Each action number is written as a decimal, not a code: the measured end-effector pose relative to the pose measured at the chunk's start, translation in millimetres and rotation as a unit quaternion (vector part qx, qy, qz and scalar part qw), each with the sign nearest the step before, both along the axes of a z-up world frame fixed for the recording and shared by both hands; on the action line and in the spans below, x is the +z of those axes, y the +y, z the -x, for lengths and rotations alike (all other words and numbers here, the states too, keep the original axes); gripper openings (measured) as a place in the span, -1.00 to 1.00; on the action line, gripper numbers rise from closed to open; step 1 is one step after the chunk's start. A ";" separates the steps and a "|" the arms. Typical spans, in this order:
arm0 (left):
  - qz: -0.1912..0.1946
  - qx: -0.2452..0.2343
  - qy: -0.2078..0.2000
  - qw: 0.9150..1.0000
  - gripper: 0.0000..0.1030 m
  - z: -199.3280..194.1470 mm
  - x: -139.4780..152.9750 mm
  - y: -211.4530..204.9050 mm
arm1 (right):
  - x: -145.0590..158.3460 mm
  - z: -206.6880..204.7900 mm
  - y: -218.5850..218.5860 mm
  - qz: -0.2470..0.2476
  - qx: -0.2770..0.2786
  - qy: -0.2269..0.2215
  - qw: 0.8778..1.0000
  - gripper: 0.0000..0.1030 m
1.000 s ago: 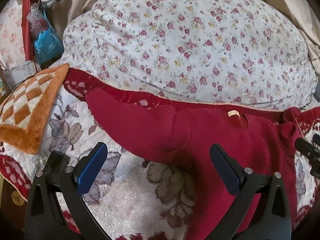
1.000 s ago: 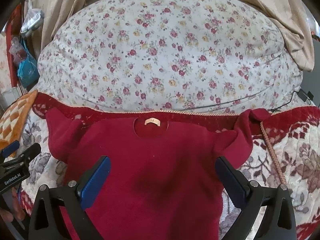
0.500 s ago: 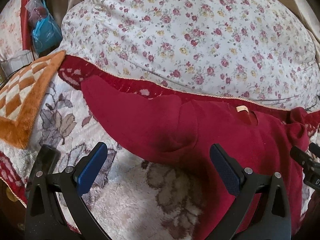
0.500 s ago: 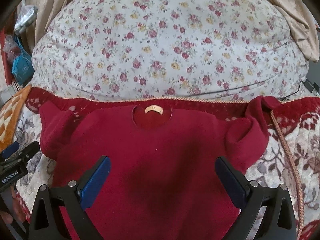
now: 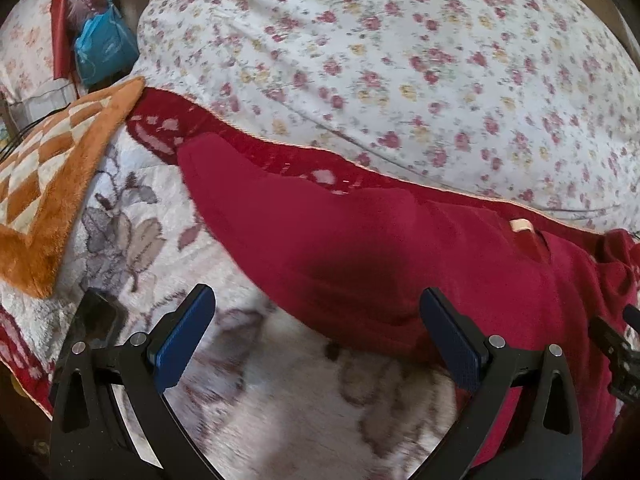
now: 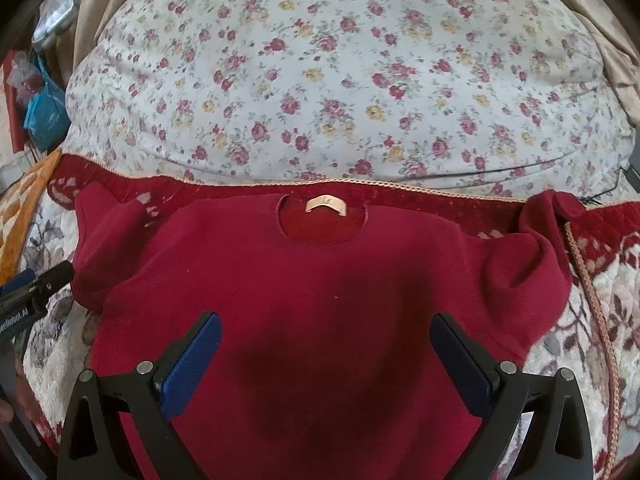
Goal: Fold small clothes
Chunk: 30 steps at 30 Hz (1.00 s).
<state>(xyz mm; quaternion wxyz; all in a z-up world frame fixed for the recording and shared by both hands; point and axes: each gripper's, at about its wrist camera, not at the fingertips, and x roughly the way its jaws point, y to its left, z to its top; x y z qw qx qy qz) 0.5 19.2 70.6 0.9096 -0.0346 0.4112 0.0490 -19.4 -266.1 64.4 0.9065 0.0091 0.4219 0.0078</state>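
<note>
Left gripper [image 5: 316, 344] and right gripper [image 6: 326, 360] both hover with jaws spread wide, holding nothing. The red sweater [image 6: 320, 288] lies face-up on the fleece blanket [image 6: 600, 320], collar at the far side by the floral duvet [image 6: 340, 72]. Compared with a second ago, both cameras sit closer — the sweater fills more view. Risk: the bunched right sleeve [image 6: 544, 232] could fold unevenly — a pinch may catch blanket too.

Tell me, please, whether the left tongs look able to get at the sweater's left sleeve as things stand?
Probably yes. The left tongs hang open, holding nothing, and the red sweater has that sleeve lying flat on the floral blanket just ahead of them, uncovered, with nothing in between.
</note>
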 end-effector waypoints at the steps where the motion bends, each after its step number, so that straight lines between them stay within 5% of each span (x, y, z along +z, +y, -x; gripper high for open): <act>1: 0.002 0.007 0.002 1.000 0.99 -2.9 -0.7 6.9 | -0.6 -0.9 2.2 0.002 0.004 0.000 1.000 1.00; 15: 0.000 0.147 0.022 0.989 0.99 -105.3 -23.1 125.9 | -14.1 -11.1 18.7 -0.002 0.043 0.010 0.999 1.00; 22: -0.027 0.181 0.043 0.982 0.96 -153.0 -54.7 141.6 | -24.3 -22.4 20.4 0.003 0.060 0.020 0.998 1.00; 30: -0.012 0.176 0.073 0.982 0.50 -185.2 -74.3 150.7 | -37.4 -33.2 15.5 -0.011 0.068 0.031 0.997 0.99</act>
